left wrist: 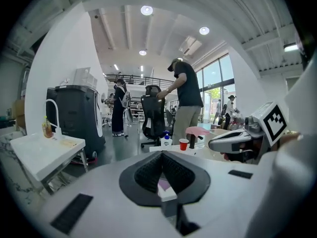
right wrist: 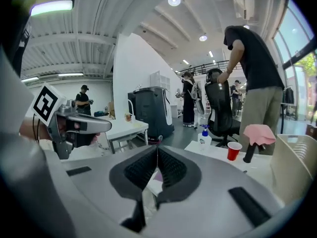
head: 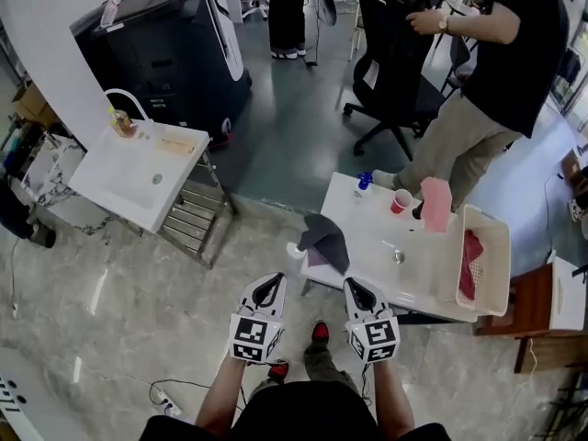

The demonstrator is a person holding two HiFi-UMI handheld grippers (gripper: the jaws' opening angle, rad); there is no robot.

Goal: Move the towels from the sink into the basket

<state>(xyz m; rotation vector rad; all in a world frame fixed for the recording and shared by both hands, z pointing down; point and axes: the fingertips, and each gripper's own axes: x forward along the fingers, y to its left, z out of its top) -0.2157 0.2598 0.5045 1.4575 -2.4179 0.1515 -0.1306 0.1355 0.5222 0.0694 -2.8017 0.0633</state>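
Both empty with jaws together, left gripper (head: 267,289) and right gripper (head: 360,293) face the grey towel (head: 324,236) at twelve o'clock, presumably to fetch it.

Cut off by the far edge of the head view: head of the standing person (head: 514,53) at the right, and all but the legs of another person (head: 287,12). Covered by the pink towel (head: 435,202): top of the faucet (right wrist: 249,153). Hidden under the grey towel (head: 326,237): near left corner of the sink (head: 377,246). Half screened by the basket (head: 503,246) wall: red towel (head: 471,263). Too small to read: label on the bottle (head: 364,185). Cropped at the right edge of the right gripper view: same basket.
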